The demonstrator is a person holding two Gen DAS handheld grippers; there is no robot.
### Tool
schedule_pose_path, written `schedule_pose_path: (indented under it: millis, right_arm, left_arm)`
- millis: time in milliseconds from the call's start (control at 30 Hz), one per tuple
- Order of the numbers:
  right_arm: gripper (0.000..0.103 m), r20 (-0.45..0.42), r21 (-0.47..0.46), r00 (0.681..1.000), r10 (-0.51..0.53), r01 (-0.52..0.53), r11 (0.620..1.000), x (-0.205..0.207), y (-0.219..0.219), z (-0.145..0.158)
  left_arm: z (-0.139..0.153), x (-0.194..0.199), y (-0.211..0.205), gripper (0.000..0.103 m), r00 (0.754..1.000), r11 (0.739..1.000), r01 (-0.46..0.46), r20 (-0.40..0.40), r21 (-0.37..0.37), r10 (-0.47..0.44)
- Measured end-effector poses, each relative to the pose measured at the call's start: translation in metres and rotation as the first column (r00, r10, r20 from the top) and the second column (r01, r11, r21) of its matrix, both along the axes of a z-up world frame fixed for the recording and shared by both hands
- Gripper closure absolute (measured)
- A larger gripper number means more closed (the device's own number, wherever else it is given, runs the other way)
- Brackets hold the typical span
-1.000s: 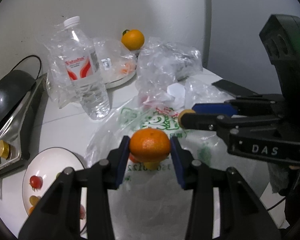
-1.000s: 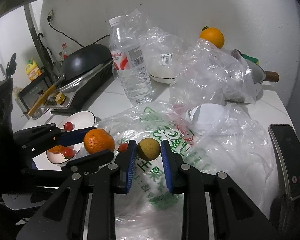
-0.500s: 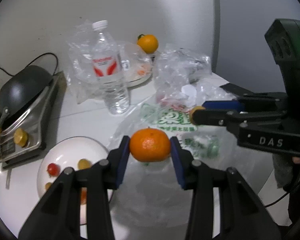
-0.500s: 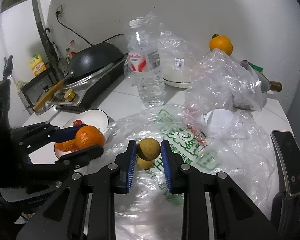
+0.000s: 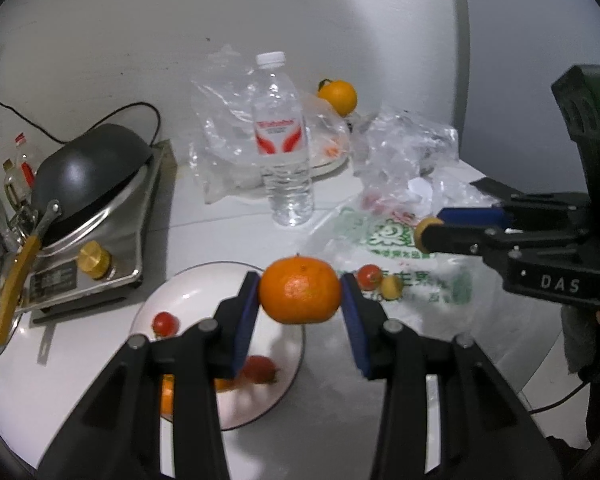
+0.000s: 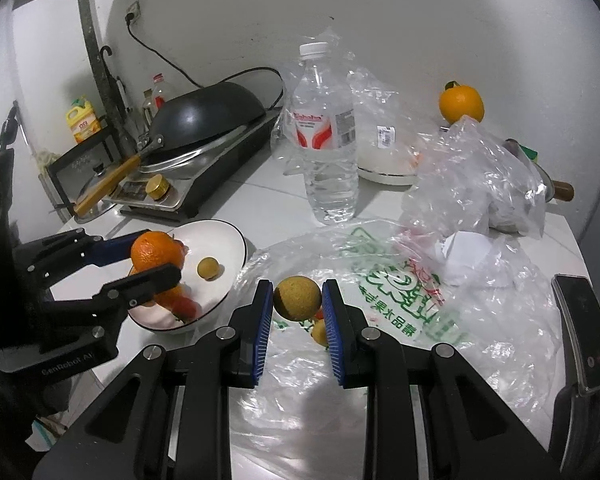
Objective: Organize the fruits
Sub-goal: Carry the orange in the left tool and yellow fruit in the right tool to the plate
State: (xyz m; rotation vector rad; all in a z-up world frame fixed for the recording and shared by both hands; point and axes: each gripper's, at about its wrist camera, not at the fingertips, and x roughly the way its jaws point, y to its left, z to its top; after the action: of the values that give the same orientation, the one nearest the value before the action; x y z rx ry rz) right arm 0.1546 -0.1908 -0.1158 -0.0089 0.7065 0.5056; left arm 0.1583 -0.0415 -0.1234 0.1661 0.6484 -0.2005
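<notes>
My left gripper (image 5: 300, 300) is shut on an orange mandarin (image 5: 300, 290) and holds it above the right edge of a white plate (image 5: 204, 280); it also shows in the right wrist view (image 6: 156, 258). The plate holds cherry tomatoes (image 5: 165, 323) and other small fruit. My right gripper (image 6: 298, 304) is shut on a small brownish-yellow round fruit (image 6: 297, 298), held above a printed plastic bag (image 6: 400, 304). A cherry tomato (image 5: 369, 276) and a small yellow fruit (image 5: 391, 286) lie on the bag.
A water bottle (image 6: 326, 136) stands mid-table. A stove with a black wok (image 6: 208, 112) sits at the left. An orange (image 6: 461, 105) rests at the back by crumpled clear bags (image 6: 476, 176). A phone (image 6: 584, 328) lies at the right edge.
My left gripper has carried the mandarin left, from over the bag to over the plate. My right gripper has lifted the small round fruit off the bag.
</notes>
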Motion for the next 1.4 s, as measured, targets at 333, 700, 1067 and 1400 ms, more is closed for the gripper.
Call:
schedule_pose_path:
  millis: [333,700,1067,1400]
  right_arm:
    - [0.076,0.007,-0.02,1.0,0.023,-0.023,1.0,0.001,0.023,0.004]
    - [0.076,0.013,-0.031,0.996,0.089,-0.088,0.996,0.006,0.064,0.007]
    - [0.076,-0.022,-0.033,0.989,0.149,-0.15,0.988,0.02,0.104,-0.003]
    - [0.076,-0.084,-0.052,0.982,0.168,-0.173,0.984,0.044,0.129,-0.026]
  left_arm:
    - [0.007,-0.002,0.028,0.061,0.999,0.999,-0.039,0.035,0.005,0.039]
    - [-0.009,0.013,0.071,0.061,0.995,0.995,-0.095,0.021,-0.009,0.095]
    - [-0.03,0.035,0.096,0.061,0.994,0.992,-0.109,-0.017,-0.061,0.108]
    - [-0.052,0.068,0.113,0.061,0.988,0.986,-0.132,-0.088,-0.106,0.123]
